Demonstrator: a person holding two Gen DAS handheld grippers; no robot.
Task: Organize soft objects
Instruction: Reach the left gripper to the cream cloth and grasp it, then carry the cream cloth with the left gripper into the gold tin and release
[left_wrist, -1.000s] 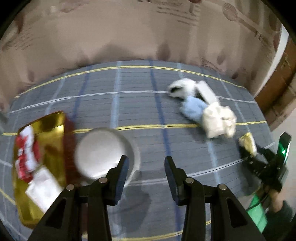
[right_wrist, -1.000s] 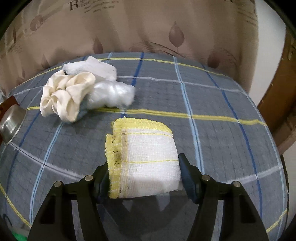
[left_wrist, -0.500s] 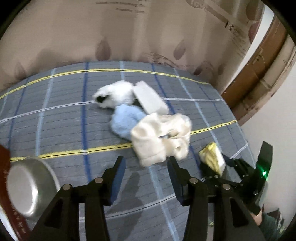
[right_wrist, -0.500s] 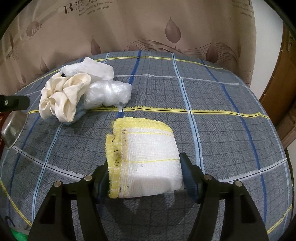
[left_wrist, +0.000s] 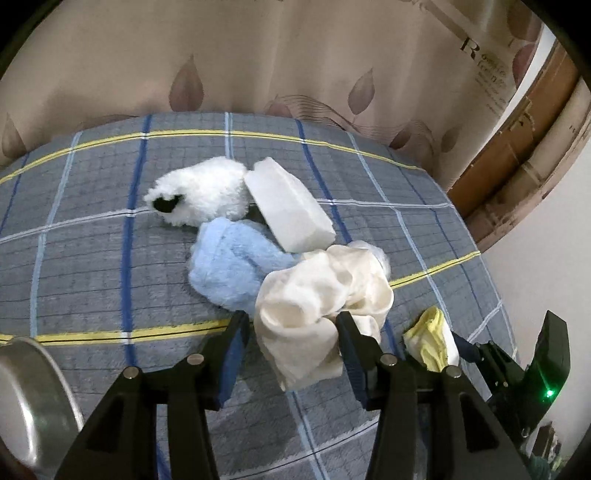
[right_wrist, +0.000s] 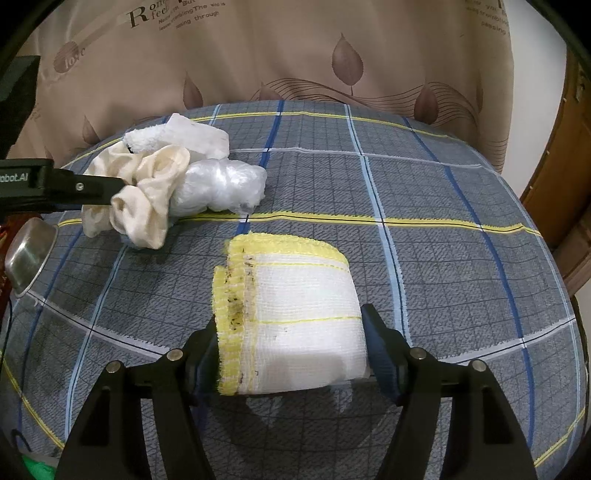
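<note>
On the plaid cover lies a pile: a cream cloth (left_wrist: 321, 295), a blue plush (left_wrist: 229, 269), a white fluffy plush (left_wrist: 207, 195), a white foam block (left_wrist: 288, 206) and a crumpled clear plastic bag (right_wrist: 221, 188). My left gripper (left_wrist: 291, 332) is open and straddles the near end of the cream cloth without squeezing it. One of its fingers (right_wrist: 92, 186) shows in the right wrist view against that cloth (right_wrist: 147, 199). My right gripper (right_wrist: 290, 332) holds a folded white cloth with yellow edging (right_wrist: 295, 317). Its jaws are opening, with both pads still touching the cloth's sides.
A steel bowl (left_wrist: 26, 398) stands at the left, also seen as the bowl (right_wrist: 29, 254) in the right wrist view. A leaf-print curtain (left_wrist: 295, 74) hangs close behind the surface. The plaid cover (right_wrist: 443, 258) drops off at the right, near a wooden door frame (left_wrist: 517, 147).
My left gripper swung right from the gold tray and bowl to the soft pile, sank over the cream cloth and widened its jaws. The right gripper stayed put, jaws slightly wider.
</note>
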